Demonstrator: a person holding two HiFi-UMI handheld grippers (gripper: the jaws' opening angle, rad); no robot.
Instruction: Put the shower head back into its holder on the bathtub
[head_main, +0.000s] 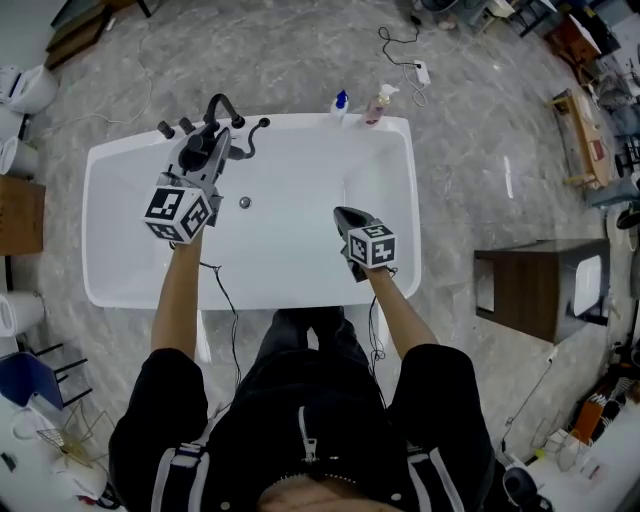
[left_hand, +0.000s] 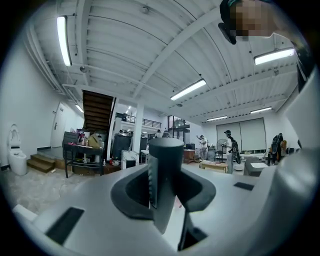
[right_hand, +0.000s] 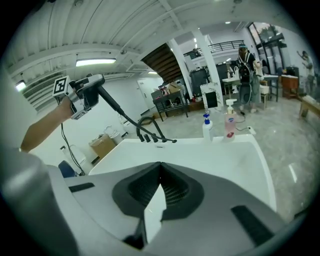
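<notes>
Two tongs, two different jobs: our left gripper (left_hand: 167, 196) stands fairly wide, clamped on the dark round handle of the shower head (left_hand: 166, 155), held in the air near the black tap fitting (head_main: 223, 108) at eleven o'clock on the bathtub (head_main: 405, 150) rim. Our right gripper (right_hand: 160, 187) is closed tight on nothing, at four o'clock. We judge the handle rigid, smooth and likely slippery, with its hose (right_hand: 120, 112) tugging at it, so a mid-handle grip suits seating it.
</notes>
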